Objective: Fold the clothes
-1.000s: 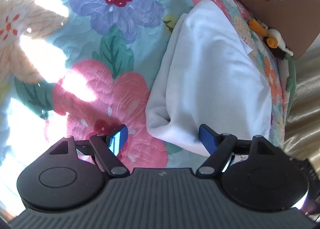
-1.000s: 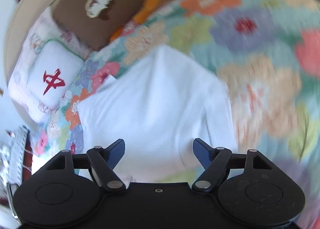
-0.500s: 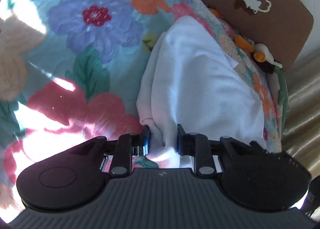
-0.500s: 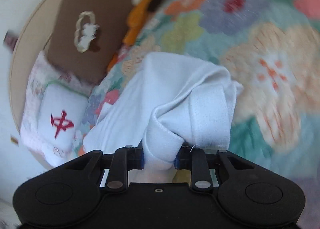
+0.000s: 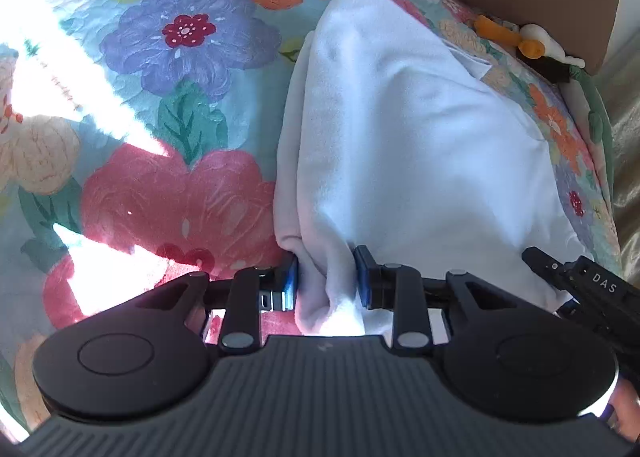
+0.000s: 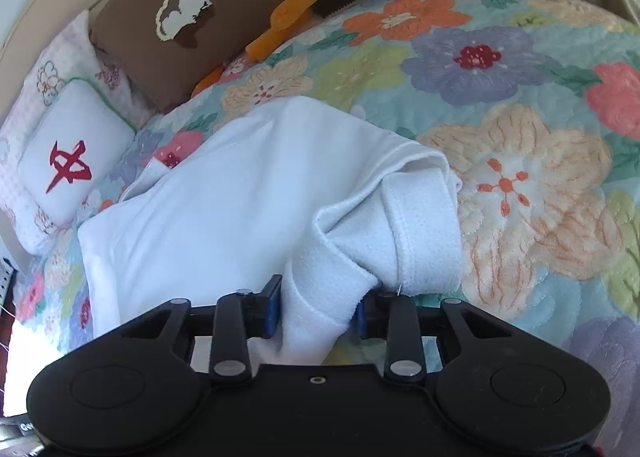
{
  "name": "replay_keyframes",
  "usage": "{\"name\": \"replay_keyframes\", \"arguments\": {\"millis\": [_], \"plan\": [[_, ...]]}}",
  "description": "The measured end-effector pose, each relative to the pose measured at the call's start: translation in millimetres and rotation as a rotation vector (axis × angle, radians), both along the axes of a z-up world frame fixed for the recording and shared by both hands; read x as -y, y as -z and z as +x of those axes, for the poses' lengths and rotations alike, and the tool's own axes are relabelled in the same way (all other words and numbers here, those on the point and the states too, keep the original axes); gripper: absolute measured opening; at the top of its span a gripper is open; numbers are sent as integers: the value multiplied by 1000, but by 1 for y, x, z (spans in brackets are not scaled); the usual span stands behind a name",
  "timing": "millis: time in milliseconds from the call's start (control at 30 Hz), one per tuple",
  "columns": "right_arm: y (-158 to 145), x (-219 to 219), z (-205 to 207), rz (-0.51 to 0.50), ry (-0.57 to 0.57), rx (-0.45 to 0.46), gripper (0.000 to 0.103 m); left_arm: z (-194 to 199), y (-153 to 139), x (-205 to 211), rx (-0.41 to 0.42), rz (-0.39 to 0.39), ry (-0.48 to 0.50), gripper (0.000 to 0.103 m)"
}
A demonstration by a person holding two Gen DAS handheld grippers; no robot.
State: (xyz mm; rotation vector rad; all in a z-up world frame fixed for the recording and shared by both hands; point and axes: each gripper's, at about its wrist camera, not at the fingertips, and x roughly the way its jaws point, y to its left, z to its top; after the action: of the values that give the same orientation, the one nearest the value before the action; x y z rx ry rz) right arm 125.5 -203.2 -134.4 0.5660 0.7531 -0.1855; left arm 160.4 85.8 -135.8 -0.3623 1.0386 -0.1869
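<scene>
Both of my grippers are clamped on the near hem of the white garment [image 5: 400, 129]: left gripper [image 5: 326, 283] at its left corner, right gripper [image 6: 318, 311] at the right. From there the garment runs lengthwise away over the floral quilt [image 5: 168, 57], pointing toward the brown pillow [image 6: 224, 13].

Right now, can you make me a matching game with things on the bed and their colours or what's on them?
Things:
1. garment
2. big cushion
3. small pillow
4. quilt

Descriptions:
A. red symbol on white
B. brown with a cloud shape
C. plain white, pinched by the left gripper and the right gripper
D. covered in big colourful flowers

Pairs: 1-C, 2-B, 3-A, 4-D
</scene>
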Motion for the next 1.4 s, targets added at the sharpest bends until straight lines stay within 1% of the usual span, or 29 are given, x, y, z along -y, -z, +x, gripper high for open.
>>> {"name": "replay_keyframes", "arguments": {"millis": [67, 133, 167, 200, 233, 300, 333, 367, 400, 433, 467, 567, 633, 667, 767, 800, 867, 967, 1067, 1133, 1233, 1300, 1367, 1400], "plan": [[-10, -10, 3, -96, -44, -11, 39, -3, -5, -1, 2, 11, 3, 31], [-16, -12, 1, -140, -51, -30, 50, -6, -6, -4, -11, 36, -1, 42], [-18, -11, -2, -154, -42, -42, 53, -8, -8, -4, -20, 59, 2, 50], [-23, -12, -5, -178, -39, -46, 59, -11, -12, -2, -20, 90, 19, 54], [-27, -12, -9, -203, -37, -49, 61, -13, -15, -1, -21, 122, 37, 54], [-39, -15, -17, -265, -73, -36, 61, -19, -23, 3, -18, 189, 70, 62], [-46, -17, -20, -293, -97, -29, 64, -23, -29, 5, -6, 230, 81, 64], [-52, -19, -24, -318, -117, -21, 66, -28, -33, 8, 3, 258, 85, 69], [-58, -20, -27, -342, -136, -14, 71, -32, -38, 9, 9, 271, 89, 70], [-66, -21, -32, -356, -149, -2, 79, -37, -42, 10, 15, 281, 93, 71], [-73, -20, -37, -350, -158, 12, 82, -40, -47, 11, 21, 286, 100, 71], [-91, -19, -50, -321, -212, 44, 83, -50, -60, 16, 39, 297, 117, 74], [-101, -22, -59, -327, -265, 41, 83, -58, -69, 18, 50, 300, 125, 76], [-108, -24, -67, -344, -289, 48, 83, -62, -73, 18, 55, 294, 127, 78], [-129, -29, -93, -390, -356, 82, 85, -76, -88, 19, 78, 271, 154, 79], [-134, -29, -100, -387, -377, 86, 87, -82, -94, 20, 95, 266, 165, 81], [-144, -26, -114, -375, -413, 84, 88, -93, -107, 24, 126, 264, 179, 84], [-154, -15, -124, -313, -424, 40, 88, -107, -125, 29, 162, 253, 200, 87], [-161, 8, -128, -97, -387, -25, 88, -116, -141, 37, 186, 242, 228, 87], [-167, 23, -136, 95, -377, 18, 88, -118, -148, 47, 201, 267, 260, 87], [-180, 25, -141, 162, -412, 61, 89, -119, -152, 61, 204, 310, 281, 87], [-188, 19, -142, 92, -445, 91, 89, -116, -150, 66, 188, 296, 282, 91], [-189, 14, -140, -35, -433, 102, 90, -112, -147, 71, 168, 283, 280, 92], [-186, 11, -137, -128, -426, 108, 90, -109, -142, 72, 150, 281, 273, 92]]}}
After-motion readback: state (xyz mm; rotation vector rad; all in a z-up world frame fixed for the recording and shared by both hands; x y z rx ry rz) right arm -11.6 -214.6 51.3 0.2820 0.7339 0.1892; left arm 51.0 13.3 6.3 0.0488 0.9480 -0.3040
